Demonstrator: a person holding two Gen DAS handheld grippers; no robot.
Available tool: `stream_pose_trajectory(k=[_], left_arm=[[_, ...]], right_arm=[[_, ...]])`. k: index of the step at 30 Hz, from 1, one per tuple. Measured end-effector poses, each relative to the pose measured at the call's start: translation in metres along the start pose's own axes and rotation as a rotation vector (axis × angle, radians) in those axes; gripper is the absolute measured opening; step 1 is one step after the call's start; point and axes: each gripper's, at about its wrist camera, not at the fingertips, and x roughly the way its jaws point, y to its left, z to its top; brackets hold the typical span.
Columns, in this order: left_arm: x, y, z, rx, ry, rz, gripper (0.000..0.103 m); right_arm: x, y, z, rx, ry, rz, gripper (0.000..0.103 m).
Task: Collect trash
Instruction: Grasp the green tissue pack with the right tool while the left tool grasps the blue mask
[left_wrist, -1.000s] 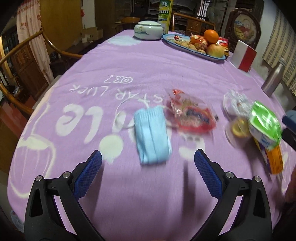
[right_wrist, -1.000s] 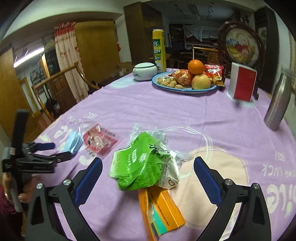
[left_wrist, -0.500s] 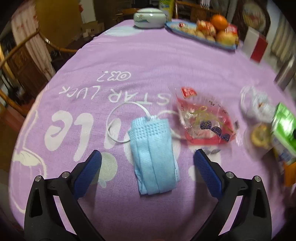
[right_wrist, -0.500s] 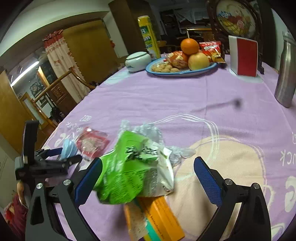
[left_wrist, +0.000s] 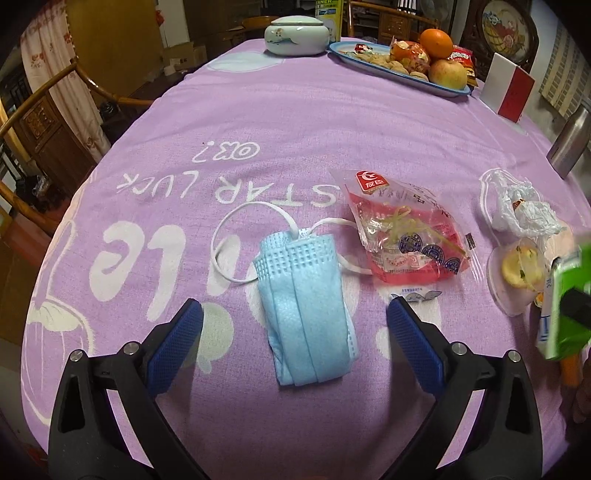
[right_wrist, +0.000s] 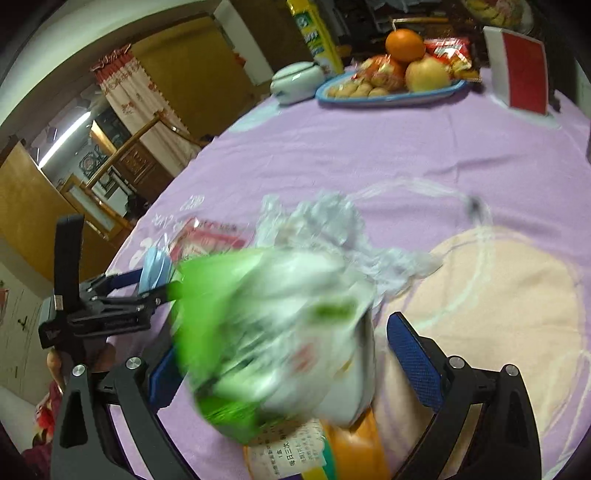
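A folded blue face mask (left_wrist: 306, 314) lies on the purple tablecloth, between the spread fingers of my open left gripper (left_wrist: 295, 330). Right of it rests a red snack wrapper (left_wrist: 406, 236), then crumpled clear plastic (left_wrist: 517, 206) and a clear cup with yellow bits (left_wrist: 521, 269). In the right wrist view a green-and-white bag (right_wrist: 277, 339), blurred, fills the space between the fingers of my open right gripper (right_wrist: 284, 358). It lies over an orange box (right_wrist: 332, 454). Crumpled clear plastic (right_wrist: 332, 225) sits just behind it.
At the far side stand a blue plate of fruit and snacks (left_wrist: 406, 70), a white lidded bowl (left_wrist: 297, 35), a red-and-white card (left_wrist: 509, 92) and a steel bottle (left_wrist: 569, 140). Wooden chairs (left_wrist: 44, 110) ring the table's left edge.
My left gripper has come closer over the mask, which now lies between its fingers. My right gripper has dropped toward the green bag, now large and blurred between its fingers.
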Motion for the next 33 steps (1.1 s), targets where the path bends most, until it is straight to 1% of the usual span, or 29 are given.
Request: stream_pose_trajectory(k=[1,4,6,8,9,10,12,15,18,23,27,30,31,33], left_arm=[[0.0,0.0,0.0,0.0,0.0,0.0,0.096],[0.0,0.0,0.0,0.0,0.0,0.0,0.096],[0.0,0.0,0.0,0.0,0.0,0.0,0.096],[0.0,0.0,0.0,0.0,0.0,0.0,0.096],[0.0,0.0,0.0,0.0,0.0,0.0,0.096],[0.0,0.0,0.0,0.0,0.0,0.0,0.096],[0.0,0.0,0.0,0.0,0.0,0.0,0.096],[0.0,0.0,0.0,0.0,0.0,0.0,0.096],[0.0,0.0,0.0,0.0,0.002,-0.002,0.096],[-0.003,0.004,-0.002,-0.017,-0.002,-0.021,0.096],[-0.006,0.014,-0.003,-0.074,-0.012,-0.043,0.096],[-0.01,0.022,-0.004,-0.115,-0.025,-0.076,0.096],[-0.011,0.024,-0.004,-0.125,-0.029,-0.082,0.095],[-0.013,0.026,-0.004,-0.139,-0.039,-0.083,0.088]], right_arm=[[-0.002,0.001,-0.001,-0.006,-0.014,-0.017,0.097],[-0.01,0.012,-0.003,-0.086,-0.079,-0.112,0.097],[-0.012,0.02,-0.004,-0.134,-0.107,-0.161,0.097],[-0.014,0.028,-0.007,-0.178,-0.128,-0.2,0.097],[-0.015,0.029,-0.008,-0.189,-0.133,-0.206,0.097],[-0.016,0.031,-0.008,-0.197,-0.136,-0.206,0.096],[-0.019,0.032,-0.009,-0.205,-0.149,-0.206,0.087],[-0.024,0.03,-0.009,-0.202,-0.161,-0.192,0.076],[-0.032,0.027,-0.007,-0.184,-0.182,-0.182,0.074],[-0.043,0.025,-0.006,-0.165,-0.215,-0.16,0.073],[-0.051,0.023,-0.004,-0.146,-0.232,-0.141,0.073],[-0.056,0.021,-0.003,-0.134,-0.249,-0.13,0.073],[-0.058,0.02,-0.003,-0.129,-0.254,-0.125,0.073],[-0.062,0.018,-0.002,-0.116,-0.263,-0.111,0.073]])
